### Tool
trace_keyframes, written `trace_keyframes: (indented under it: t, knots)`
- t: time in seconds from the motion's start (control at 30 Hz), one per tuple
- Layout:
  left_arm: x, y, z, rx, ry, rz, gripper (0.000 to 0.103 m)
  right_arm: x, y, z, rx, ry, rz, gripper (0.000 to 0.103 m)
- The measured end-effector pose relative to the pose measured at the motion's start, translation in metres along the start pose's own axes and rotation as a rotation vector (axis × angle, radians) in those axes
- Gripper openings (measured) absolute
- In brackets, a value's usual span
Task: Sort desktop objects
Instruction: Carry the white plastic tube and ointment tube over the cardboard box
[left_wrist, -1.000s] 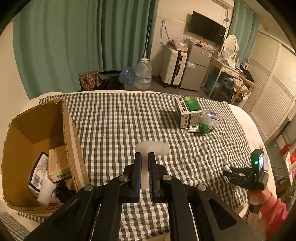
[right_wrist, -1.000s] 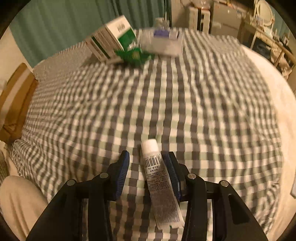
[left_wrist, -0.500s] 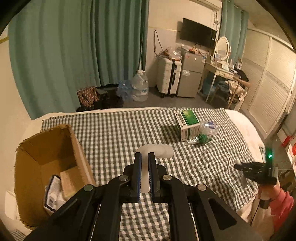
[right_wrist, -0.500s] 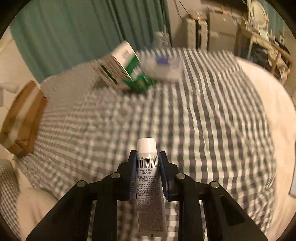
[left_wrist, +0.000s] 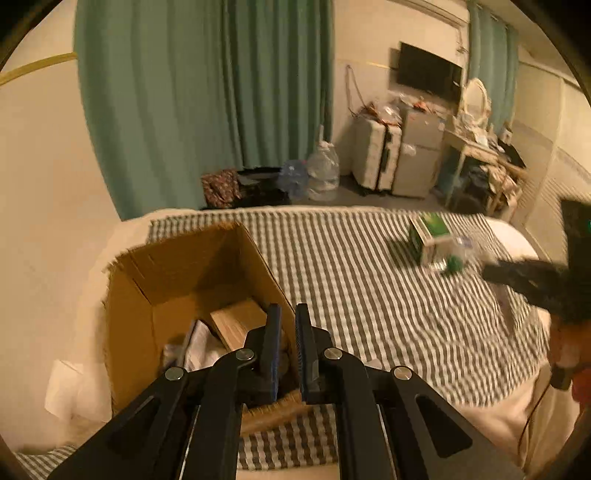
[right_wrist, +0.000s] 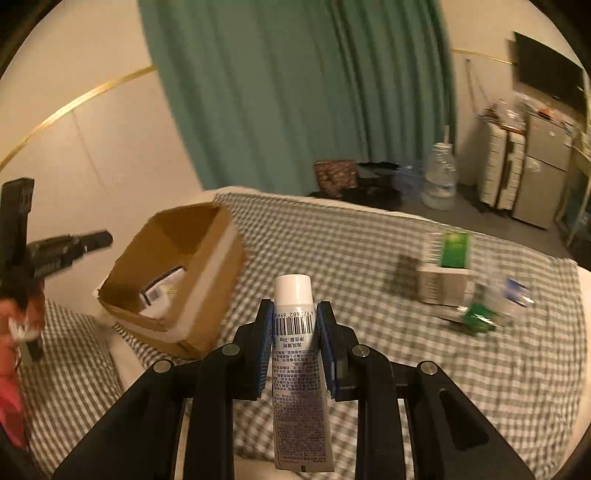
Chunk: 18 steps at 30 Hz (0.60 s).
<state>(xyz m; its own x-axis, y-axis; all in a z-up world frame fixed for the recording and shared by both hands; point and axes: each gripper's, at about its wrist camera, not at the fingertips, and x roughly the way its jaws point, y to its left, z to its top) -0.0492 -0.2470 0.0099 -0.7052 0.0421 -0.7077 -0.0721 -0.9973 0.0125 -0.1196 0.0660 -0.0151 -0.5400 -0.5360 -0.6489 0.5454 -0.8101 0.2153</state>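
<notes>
My right gripper (right_wrist: 294, 317) is shut on a white tube (right_wrist: 297, 339) with a barcode and a white cap, held in the air above the checked cloth. An open cardboard box (right_wrist: 173, 277) with several items inside stands ahead to the left; it also shows in the left wrist view (left_wrist: 192, 291). My left gripper (left_wrist: 287, 321) is shut and empty, above the box's near right corner. A green and white carton (right_wrist: 447, 269) with a clear plastic item (right_wrist: 506, 291) lies at the right; the carton also shows in the left wrist view (left_wrist: 430, 236).
The checked cloth (left_wrist: 351, 266) covers a bed. The right gripper appears at the right edge of the left wrist view (left_wrist: 535, 284). The left gripper appears at the left edge of the right wrist view (right_wrist: 55, 251). Green curtains, suitcases and a water jug stand beyond the bed.
My right gripper closed on the tube, lifted it off the cloth and swung left toward the box. My left gripper rose and moved left over the box's corner, still shut.
</notes>
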Motion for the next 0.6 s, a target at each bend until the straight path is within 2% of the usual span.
trace_keyframes:
  t: [0.07,0.13,0.2,0.23,0.37,0.47,0.6]
  knots:
    - [0.012,-0.016,-0.012,0.029,0.019,-0.036,0.012,0.02,0.013,0.0,0.025,0.023,0.034,0.023]
    - [0.026,-0.035,-0.022,0.056,0.038,-0.055,0.026,0.031,0.019,-0.004,0.033,0.045,0.041,0.023]
    - [0.042,-0.06,-0.035,0.092,0.05,-0.066,0.061,0.041,0.022,-0.011,0.019,0.073,0.017,0.023]
    - [0.05,-0.073,-0.042,0.106,0.053,-0.068,0.064,0.042,0.021,-0.016,0.017,0.082,0.007,0.023]
    - [0.088,-0.111,-0.061,0.127,0.109,-0.083,0.065,0.047,-0.001,-0.025,0.056,0.102,-0.028,0.023]
    - [0.123,-0.138,-0.079,0.224,0.16,-0.054,0.065,0.045,-0.024,-0.031,0.103,0.107,-0.047,0.023]
    - [0.17,-0.149,-0.094,0.255,0.235,-0.07,0.065,0.045,-0.049,-0.037,0.157,0.113,-0.054,0.023]
